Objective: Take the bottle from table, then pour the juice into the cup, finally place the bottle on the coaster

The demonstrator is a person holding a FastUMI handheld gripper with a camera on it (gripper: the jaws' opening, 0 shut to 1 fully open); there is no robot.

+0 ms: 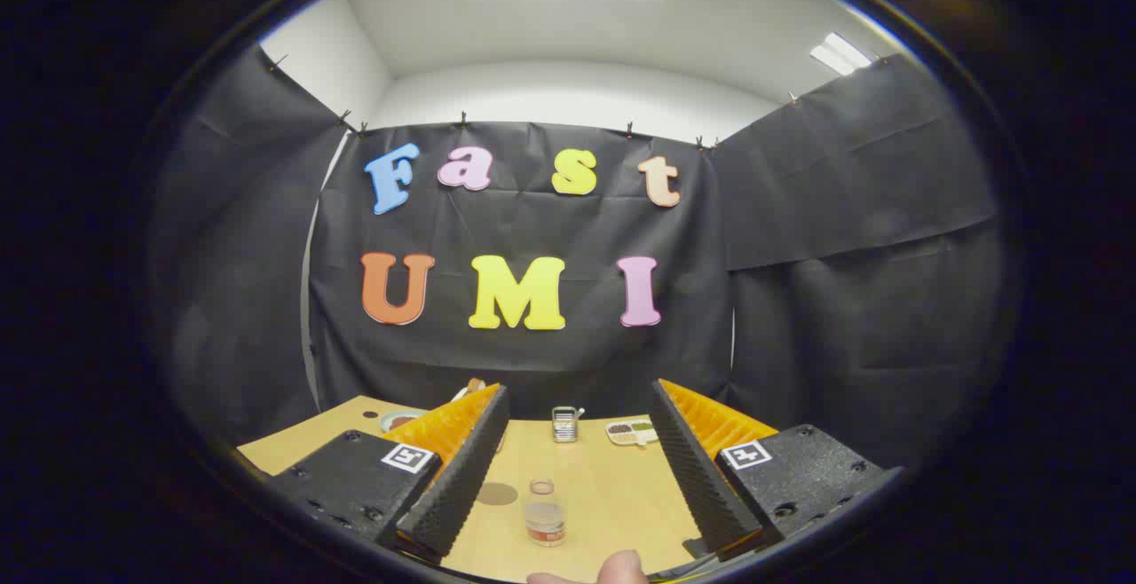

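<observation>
The gripper (577, 477) fingers are spread wide, gripping nothing. Between them, on the light wooden bench (612, 495), stands the small clear plastic bottle (544, 516), untouched. Taking, pouring and placing all appear to remain; beyond, the dark round coaster (497, 493).

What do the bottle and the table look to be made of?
Bottle, ahead between the open gripper fingers: probably clear plastic, see-through with a glossy look. Table: light wood or wood-look laminate, with an even, matte tan surface.
</observation>
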